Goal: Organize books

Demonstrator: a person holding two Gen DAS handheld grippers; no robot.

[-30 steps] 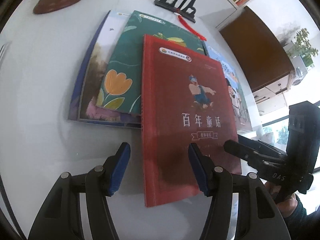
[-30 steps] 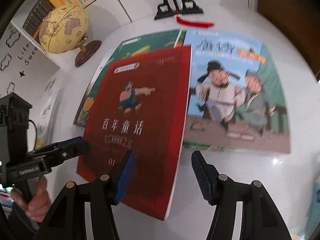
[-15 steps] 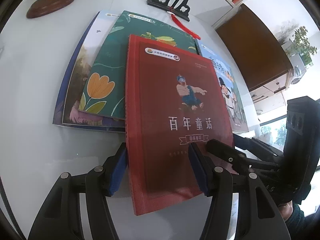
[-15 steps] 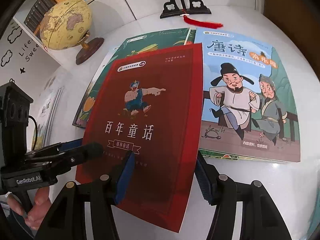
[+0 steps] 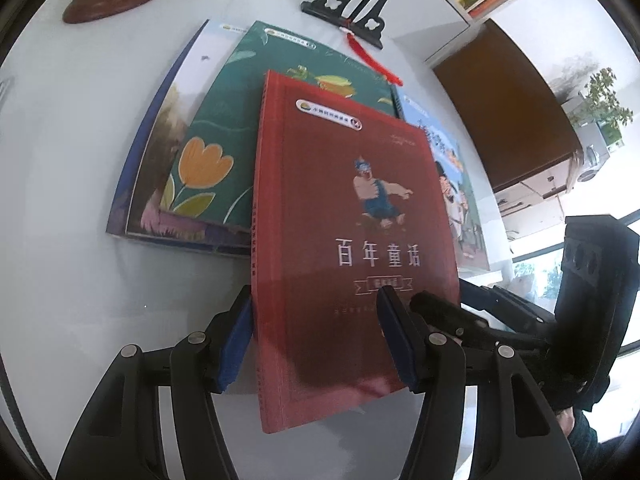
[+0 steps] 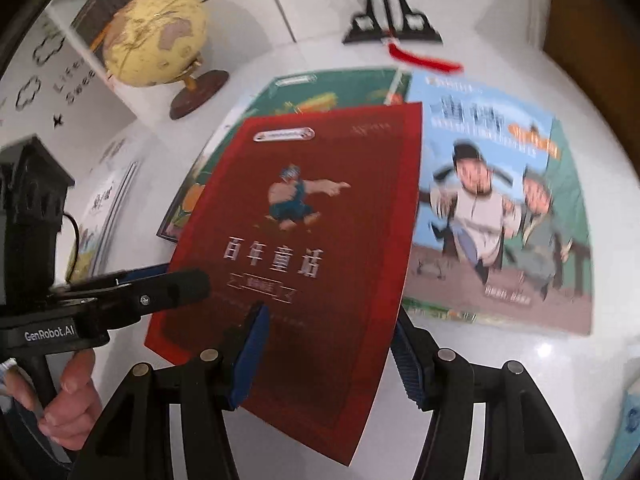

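My left gripper [image 5: 316, 304] has its jaws about half apart, not pinched on anything. Its left pad sits just outside the spine of the red book [image 5: 352, 200] and its right pad lies over the cover, so the spine edge stands between them. I cannot tell whether either pad touches.

My right gripper [image 6: 330, 312] is likewise half spread. Its left pad is over the cover and its right pad shows from behind the book's free edge, so it straddles that edge.

I count four books on the white table [image 5: 80, 280]. From the left there is a blue-edged book [image 5: 148, 152], then a green book [image 5: 224, 120] lying on it. The red one overlaps the green, and a pale blue book [image 6: 500, 200] lies beside it. Behind them are one globe [image 6: 156, 36] and one black stand [image 5: 352, 8].
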